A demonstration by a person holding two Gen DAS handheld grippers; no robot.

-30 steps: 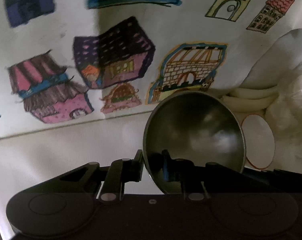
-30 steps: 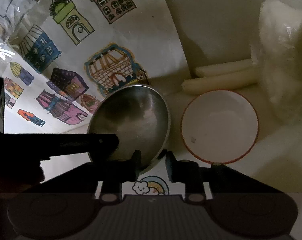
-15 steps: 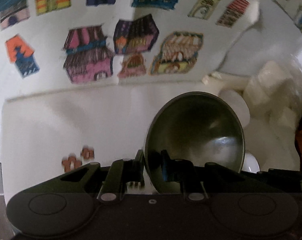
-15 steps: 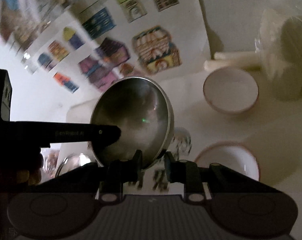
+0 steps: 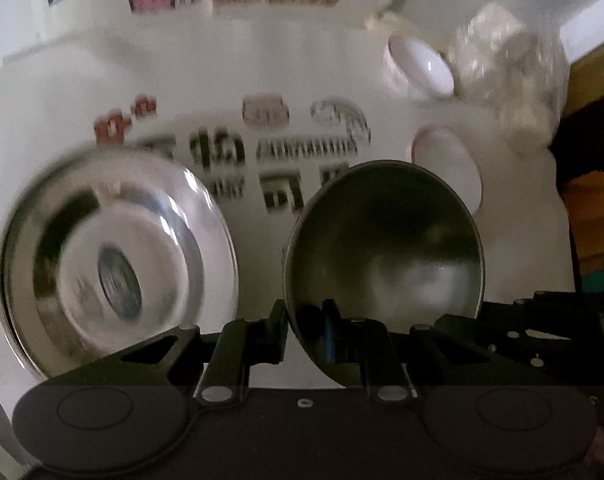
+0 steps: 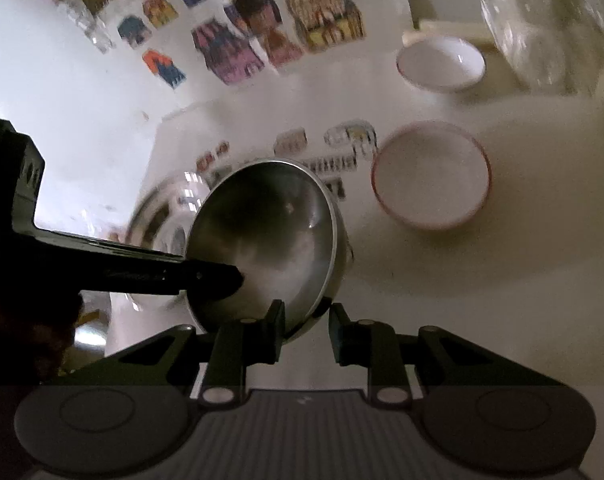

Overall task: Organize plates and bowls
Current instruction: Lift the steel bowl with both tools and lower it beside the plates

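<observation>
I hold one steel bowl (image 5: 382, 256) with both grippers, and it is lifted above the table, tilted so that its open side faces the cameras. My left gripper (image 5: 304, 320) is clamped on the rim of this bowl: one finger is outside the wall and the other finger is inside. My right gripper (image 6: 304, 320) is clamped on the opposite part of the rim in the same way, with the wall of the bowl between its two fingers. In the right wrist view the left gripper comes in from the left side as a dark bar and its tip lies on the inside of the bowl.

Below the bowl and to its left a steel plate (image 5: 114, 264) lies flat on the white table cover (image 6: 442, 280). The picture is blurred there, so I cannot tell if the plate has a sticker or only a reflection in its middle.

To the right of the bowl a white bowl with a red rim (image 6: 432, 174) stands on the cover, well apart from the steel one. A second white bowl (image 6: 440, 64) stands farther back. Just beside this one there is a clear plastic bag (image 6: 550, 24) with something white inside. Printed marks (image 5: 262, 156) are on the cover between the plate and the white bowls. Colourful house drawings (image 6: 238, 48) cover the farther part of the surface.
</observation>
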